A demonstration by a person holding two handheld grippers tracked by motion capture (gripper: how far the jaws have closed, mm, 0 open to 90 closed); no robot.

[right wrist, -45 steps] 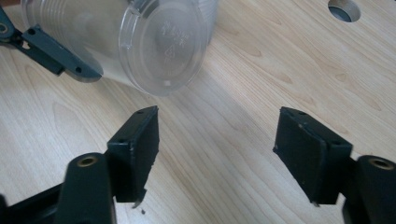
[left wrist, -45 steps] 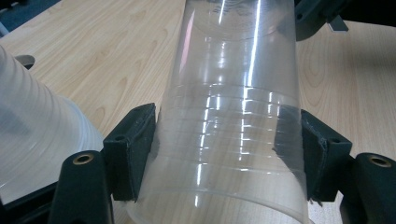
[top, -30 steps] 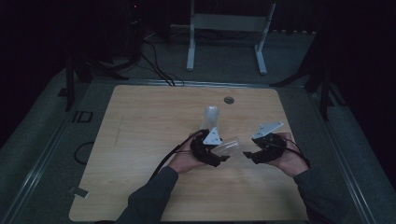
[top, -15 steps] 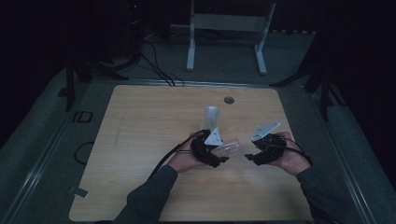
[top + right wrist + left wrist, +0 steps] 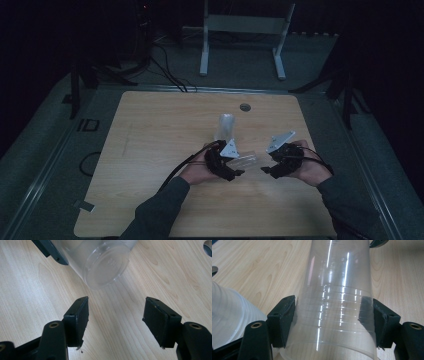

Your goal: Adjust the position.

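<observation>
Since the earlier frame our hands have kept their places on the table [image 5: 150,150]; the one change is at the right gripper [image 5: 267,171], whose jaws have just been closing and then eased, with nothing between them.

From the left: a dark cable [image 5: 176,172] trails off the left gripper [image 5: 239,172] toward the near edge. In the left gripper view a ribbed white stack [image 5: 229,315] sits at the far left of the picture, just beside the gripper's left jaw. In the high view a pale stack of cups [image 5: 225,127] stands upright on the wood just beyond our left hand [image 5: 200,170].

The left gripper pinches a clear cup [image 5: 248,161]: both pads [image 5: 284,320] press on its ringed wall near the wider end. The cup lies roughly level, its base pointing toward the right gripper.

Further right, in the right gripper view, the cup's round base [image 5: 106,266] hangs above the wood, ahead of the right gripper's jaws and apart from them. Those jaws stand spread, bare tabletop showing between the pads [image 5: 80,320].

Our right hand [image 5: 310,167] carries that gripper close to the table's right edge. Beyond it, a small round hole [image 5: 244,107] sits in the tabletop near the far edge.
</observation>
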